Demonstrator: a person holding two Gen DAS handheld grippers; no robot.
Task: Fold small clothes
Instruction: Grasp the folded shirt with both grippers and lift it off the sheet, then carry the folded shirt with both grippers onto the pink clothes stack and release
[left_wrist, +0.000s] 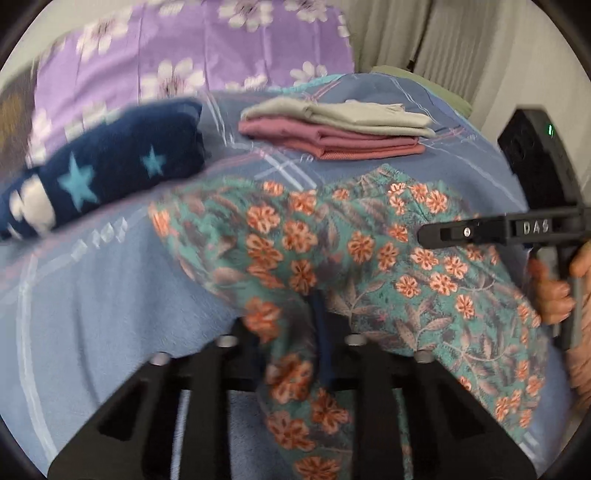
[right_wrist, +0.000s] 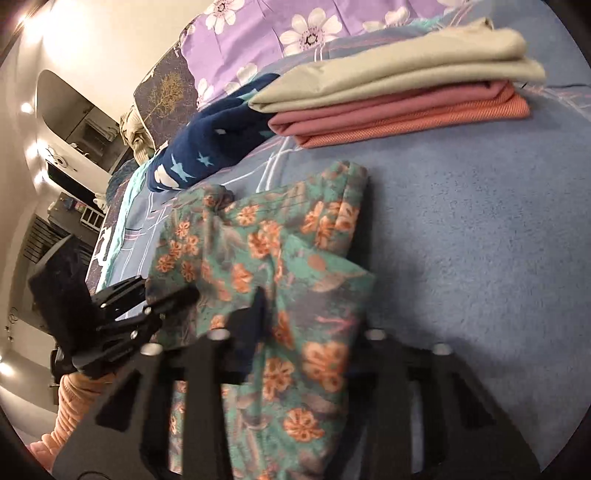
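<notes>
**Both grippers pinched on the floral garment**

Our left gripper (left_wrist: 312, 325) had its fingers nearly together, with the floral garment (left_wrist: 354, 258) bunched between them, so we judged it to be pinching an edge of the cloth. Our right gripper (right_wrist: 280, 325) stood the same way, its fingers narrowed on a fold of the same garment (right_wrist: 280, 258), which draped over them and spread ahead onto the blue blanket (right_wrist: 480, 240).

Just beyond the fingers, the garment lay partly doubled, one flap turned over itself. Farther ahead of the left fingers sat a folded stack (left_wrist: 332, 129), a grey piece on top of pink ones, and to its left a navy star-printed cloth (left_wrist: 103, 173). Past those lay a purple flowered sheet (left_wrist: 203, 48).

We judged the risks as follows. The cloth was thick and bunched at both grips, so a shallow pinch could slip and drop a corner mid-fold. Uneven pulling between the two hands could skew the fold line. A wide swing forward could also nudge the finished stack, which lay near the garment's far edge.

We saw no basket, box or other container in either view; the folded pieces simply rested on the blanket.
</notes>
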